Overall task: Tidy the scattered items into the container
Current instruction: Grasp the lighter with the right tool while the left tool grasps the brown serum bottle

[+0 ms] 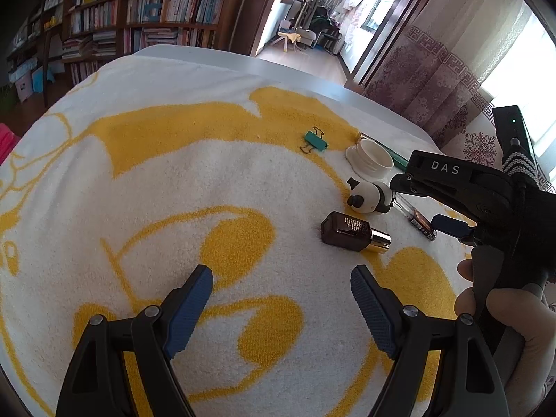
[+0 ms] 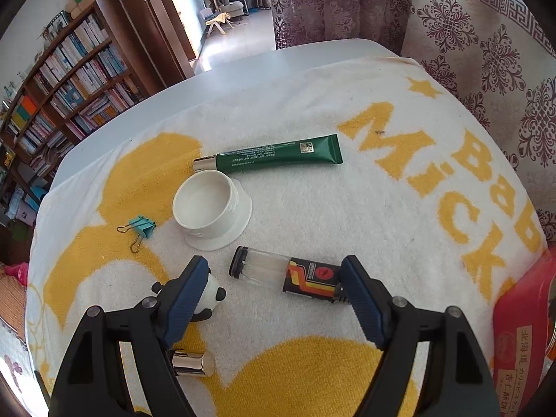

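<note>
Scattered on a white and yellow towel (image 2: 347, 208) lie a green tube (image 2: 274, 155), a white round lid (image 2: 208, 208), a teal binder clip (image 2: 142, 226), a panda figure (image 2: 212, 297), a clear and black lighter (image 2: 288, 272) and a brown bottle with a gold cap (image 1: 352, 232). My right gripper (image 2: 274, 299) is open, hovering just above the lighter, with the panda by its left finger. My left gripper (image 1: 281, 309) is open and empty over bare towel, short of the brown bottle. A red box (image 2: 521, 333) sits at the right edge.
The towel covers a grey table (image 2: 243, 69). Bookshelves (image 1: 139, 10) stand behind at the left and patterned curtains (image 2: 469, 34) at the right. The right gripper's body and the hand holding it (image 1: 486, 208) fill the right side of the left wrist view.
</note>
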The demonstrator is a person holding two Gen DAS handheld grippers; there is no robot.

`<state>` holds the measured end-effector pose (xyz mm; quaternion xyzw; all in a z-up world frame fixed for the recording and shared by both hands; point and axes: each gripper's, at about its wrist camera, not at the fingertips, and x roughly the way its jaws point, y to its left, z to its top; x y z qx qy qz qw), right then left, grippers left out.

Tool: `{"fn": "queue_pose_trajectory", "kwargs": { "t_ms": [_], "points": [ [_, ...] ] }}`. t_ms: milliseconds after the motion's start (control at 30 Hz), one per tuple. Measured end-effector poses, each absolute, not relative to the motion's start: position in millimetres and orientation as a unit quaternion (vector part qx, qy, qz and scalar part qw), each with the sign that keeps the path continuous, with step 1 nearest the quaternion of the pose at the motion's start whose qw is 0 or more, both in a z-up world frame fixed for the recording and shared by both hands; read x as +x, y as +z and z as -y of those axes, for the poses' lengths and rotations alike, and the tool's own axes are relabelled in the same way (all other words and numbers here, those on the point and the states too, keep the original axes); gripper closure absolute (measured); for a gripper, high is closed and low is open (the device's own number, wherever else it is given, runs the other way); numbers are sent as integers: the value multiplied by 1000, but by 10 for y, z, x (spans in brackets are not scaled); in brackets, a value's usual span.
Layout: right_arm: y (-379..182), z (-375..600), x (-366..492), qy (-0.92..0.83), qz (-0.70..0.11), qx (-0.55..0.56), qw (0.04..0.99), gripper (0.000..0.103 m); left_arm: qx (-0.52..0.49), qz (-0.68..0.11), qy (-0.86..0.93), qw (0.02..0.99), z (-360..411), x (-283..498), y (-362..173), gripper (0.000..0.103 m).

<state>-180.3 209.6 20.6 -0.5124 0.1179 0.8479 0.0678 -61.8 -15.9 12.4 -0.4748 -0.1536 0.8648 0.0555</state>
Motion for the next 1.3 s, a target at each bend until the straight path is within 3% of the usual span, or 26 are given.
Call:
{"fn": "queue_pose_trajectory", "kwargs": {
  "t_ms": [300, 467, 667, 1033, 1300],
  "points": [
    [61, -2107, -1816, 845, -87, -522, 76, 24, -474, 141, 868, 54, 133, -616, 111, 18],
    [76, -2190, -1671, 861, -75, -499, 64, 57, -472, 135, 869, 53, 123, -614, 104, 17],
    [96, -2425, -1500, 862, -136, -487, 28, 76, -470, 132, 871, 50, 103, -611, 102, 17],
    [99, -2528, -1044, 866, -178, -467, -1, 79, -463, 136, 874, 57, 100, -607, 125, 17],
    [79, -2506, -946, 882, -159, -444, 4, 82, -452, 101, 884, 68, -49, -638, 111, 17]
  ]
}}
